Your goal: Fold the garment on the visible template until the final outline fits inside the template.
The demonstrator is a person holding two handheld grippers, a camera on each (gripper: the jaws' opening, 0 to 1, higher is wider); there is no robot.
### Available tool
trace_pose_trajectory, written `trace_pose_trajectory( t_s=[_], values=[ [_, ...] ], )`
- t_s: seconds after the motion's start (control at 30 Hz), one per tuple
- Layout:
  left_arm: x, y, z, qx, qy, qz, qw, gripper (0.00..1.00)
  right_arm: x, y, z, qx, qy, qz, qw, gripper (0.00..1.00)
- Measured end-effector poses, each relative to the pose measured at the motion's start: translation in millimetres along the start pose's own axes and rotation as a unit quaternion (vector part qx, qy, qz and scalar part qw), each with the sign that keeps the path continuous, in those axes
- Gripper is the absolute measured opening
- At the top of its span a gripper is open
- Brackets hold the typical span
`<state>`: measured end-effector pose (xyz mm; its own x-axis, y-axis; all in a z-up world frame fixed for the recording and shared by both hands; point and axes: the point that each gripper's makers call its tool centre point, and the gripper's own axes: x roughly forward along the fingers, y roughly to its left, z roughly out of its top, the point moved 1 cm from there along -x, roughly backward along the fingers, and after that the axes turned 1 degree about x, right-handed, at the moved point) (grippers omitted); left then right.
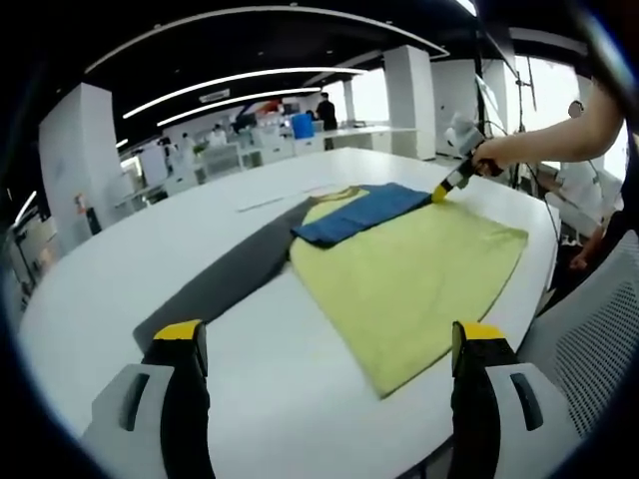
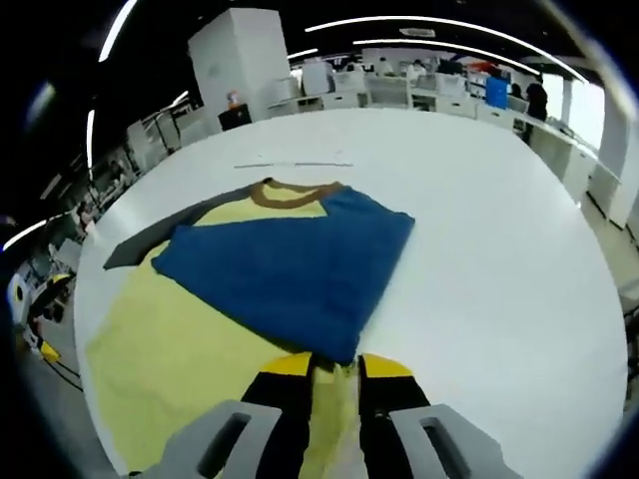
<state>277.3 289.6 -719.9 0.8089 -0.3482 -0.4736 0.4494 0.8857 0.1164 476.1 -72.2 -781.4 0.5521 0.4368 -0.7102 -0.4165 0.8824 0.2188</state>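
A yellow garment (image 1: 409,274) with a blue sleeve (image 1: 359,213) folded over its chest lies on the white table (image 1: 150,259). It partly covers a dark grey template (image 1: 235,274). My left gripper (image 1: 329,339) hangs open over the table's near edge, clear of the cloth. The right gripper (image 1: 451,182), held by a hand, sits at the garment's far edge. In the right gripper view, my right gripper (image 2: 336,367) is shut on the yellow garment (image 2: 170,339) just below the corner of the blue sleeve (image 2: 290,269). The brown collar (image 2: 295,193) and the template (image 2: 140,242) lie beyond.
A person's arm (image 1: 559,135) reaches in from the right, and a grey mesh chair (image 1: 589,329) stands by the table's right edge. A thin strip (image 1: 260,204) lies on the table behind the garment. Desks and white pillars stand in the background.
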Motion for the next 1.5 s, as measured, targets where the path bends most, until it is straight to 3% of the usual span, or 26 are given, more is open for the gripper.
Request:
trace_pose_trajectory(
  t_s=[0.47, 0.83, 1.17, 1.33, 1.5],
  values=[
    [2.3, -1.0, 5.2, 0.000, -0.004, -0.008, 1.0000, 0.99, -16.4, 26.0, 17.4, -0.045, -0.046, 0.048, 0.9968, 0.69],
    [2.0, 17.2, 13.1, -0.024, -0.021, 0.006, 0.9995, 0.99, -43.5, 68.0, 24.7, -0.091, -0.108, 0.118, 0.9830, 0.94],
    [3.8, 39.2, 14.1, -0.039, -0.027, 0.028, 0.9985, 0.99, -70.0, 96.3, 20.0, -0.110, -0.143, 0.156, 0.9711, 0.99],
    [4.4, 50.5, 17.9, -0.047, -0.033, 0.039, 0.9976, 0.99, -82.0, 102.7, 16.1, -0.126, -0.156, 0.155, 0.9673, 0.99],
    [5.4, 74.9, 17.3, -0.091, -0.045, 0.079, 0.9917, 0.98, -91.2, 110.1, 10.1, -0.131, -0.165, 0.161, 0.9642, 0.99]
  ],
)
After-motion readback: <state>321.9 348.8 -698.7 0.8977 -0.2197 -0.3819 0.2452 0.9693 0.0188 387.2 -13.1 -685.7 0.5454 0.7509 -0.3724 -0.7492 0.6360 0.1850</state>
